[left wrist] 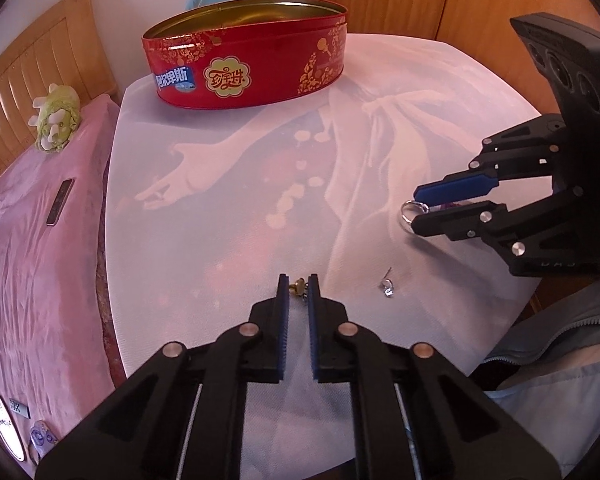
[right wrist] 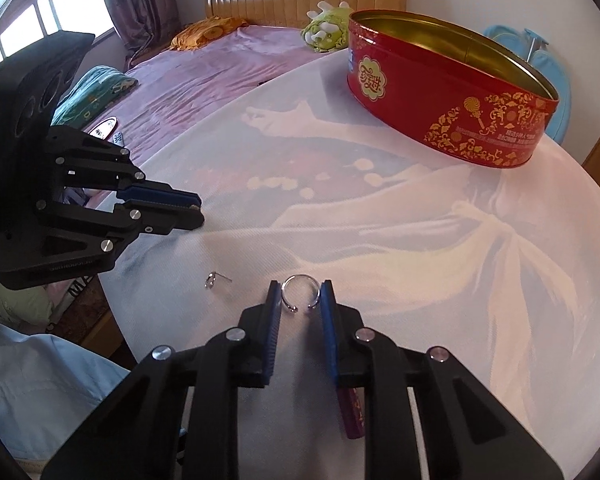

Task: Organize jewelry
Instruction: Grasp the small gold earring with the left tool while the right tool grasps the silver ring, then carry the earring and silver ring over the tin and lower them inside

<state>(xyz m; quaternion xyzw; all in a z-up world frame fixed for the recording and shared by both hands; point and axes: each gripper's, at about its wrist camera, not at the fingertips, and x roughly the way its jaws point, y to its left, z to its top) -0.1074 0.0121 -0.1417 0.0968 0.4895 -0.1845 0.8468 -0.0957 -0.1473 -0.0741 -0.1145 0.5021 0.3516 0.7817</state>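
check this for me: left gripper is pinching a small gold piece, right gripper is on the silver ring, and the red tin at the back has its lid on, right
Not quite: the red tin has no lid; the right wrist view shows its bare gold interior. The rest holds: the left gripper pinches the small gold piece, and the right gripper is on the silver ring.

Counter (left wrist: 228, 216) middle bare cloth, wide passage between the near edge and the red tin (left wrist: 244, 64) standing at the far edge. Near edge: loose silver stud (left wrist: 386, 282) between the two hand-held grippers. Bed (left wrist: 32, 240) flanks the counter's left edge
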